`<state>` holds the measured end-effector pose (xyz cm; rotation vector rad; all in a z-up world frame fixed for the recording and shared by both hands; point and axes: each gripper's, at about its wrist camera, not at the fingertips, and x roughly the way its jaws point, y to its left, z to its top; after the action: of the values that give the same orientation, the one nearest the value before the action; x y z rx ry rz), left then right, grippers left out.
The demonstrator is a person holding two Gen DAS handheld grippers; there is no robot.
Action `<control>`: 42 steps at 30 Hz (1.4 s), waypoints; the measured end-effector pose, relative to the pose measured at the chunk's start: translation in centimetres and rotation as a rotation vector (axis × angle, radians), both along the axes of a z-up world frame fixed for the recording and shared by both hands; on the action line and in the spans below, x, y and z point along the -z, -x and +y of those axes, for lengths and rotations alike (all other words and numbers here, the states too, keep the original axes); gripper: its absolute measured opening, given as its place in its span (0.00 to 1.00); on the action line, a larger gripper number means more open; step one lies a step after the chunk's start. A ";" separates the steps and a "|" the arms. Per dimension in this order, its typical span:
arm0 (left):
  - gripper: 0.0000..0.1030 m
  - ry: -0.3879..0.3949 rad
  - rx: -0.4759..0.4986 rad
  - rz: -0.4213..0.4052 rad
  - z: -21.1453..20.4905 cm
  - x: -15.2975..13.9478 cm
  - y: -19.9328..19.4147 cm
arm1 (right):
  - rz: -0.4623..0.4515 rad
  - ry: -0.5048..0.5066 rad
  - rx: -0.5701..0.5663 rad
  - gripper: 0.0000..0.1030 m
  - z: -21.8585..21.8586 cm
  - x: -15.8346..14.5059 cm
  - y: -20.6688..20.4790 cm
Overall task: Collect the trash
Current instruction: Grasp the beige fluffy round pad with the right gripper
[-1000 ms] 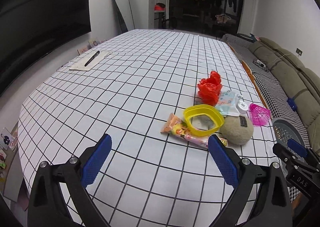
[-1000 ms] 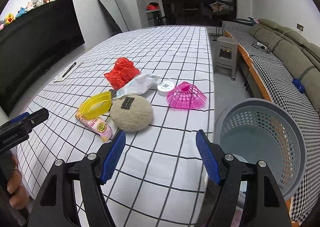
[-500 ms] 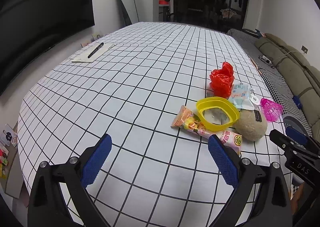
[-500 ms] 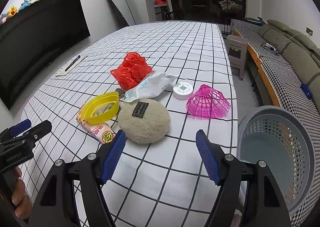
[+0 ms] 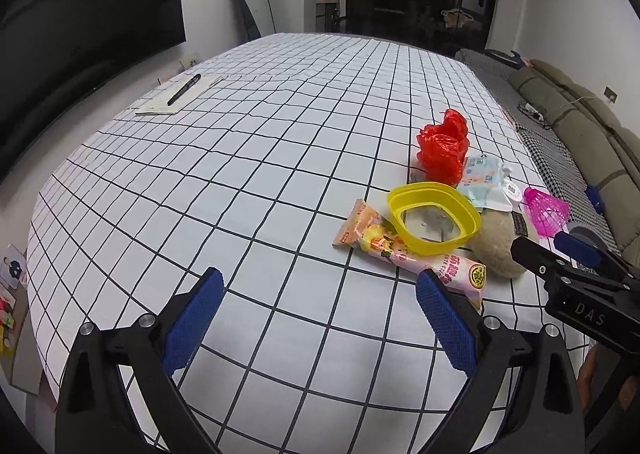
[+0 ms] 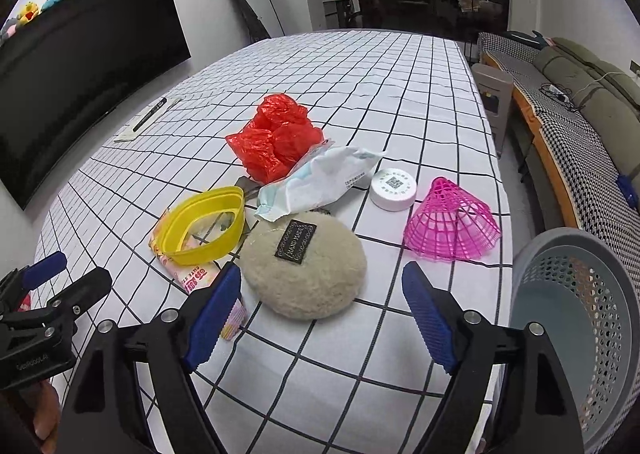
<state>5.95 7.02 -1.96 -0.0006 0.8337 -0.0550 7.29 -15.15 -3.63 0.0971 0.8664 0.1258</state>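
A pile of trash lies on the checked tablecloth: a red plastic bag (image 6: 276, 136), a white wipes pack (image 6: 320, 182), a white round lid (image 6: 393, 189), a pink mesh cone (image 6: 452, 220), a yellow plastic ring (image 6: 202, 226) on a pink snack wrapper (image 5: 404, 252), and a beige fluffy pad (image 6: 305, 264). My right gripper (image 6: 320, 314) is open and empty, just short of the pad. My left gripper (image 5: 320, 318) is open and empty, above bare cloth left of the wrapper. A grey perforated bin (image 6: 580, 318) stands off the table's right edge.
A pen on a paper sheet (image 5: 182, 92) lies at the table's far left. A large black TV (image 6: 80, 66) hangs on the left wall. A sofa (image 5: 576, 126) and a small stool (image 6: 494, 94) stand to the right of the table.
Both grippers have moved forward toward the trash pile, which looms larger in both views. Nothing has been picked up.
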 end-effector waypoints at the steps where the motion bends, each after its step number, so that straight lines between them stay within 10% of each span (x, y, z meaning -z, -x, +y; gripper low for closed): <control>1: 0.92 0.001 -0.001 0.000 0.0 0.0 -0.1 | 0.002 0.002 -0.003 0.77 0.1 0.1 -0.2; 42: 0.92 0.014 0.020 0.022 -0.8 0.5 -0.3 | 0.029 -0.049 -0.001 0.65 0.1 0.2 -0.1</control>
<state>6.24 6.19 -2.43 -0.0055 0.8553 -0.0799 7.38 -15.03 -3.86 0.1444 0.8923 0.1468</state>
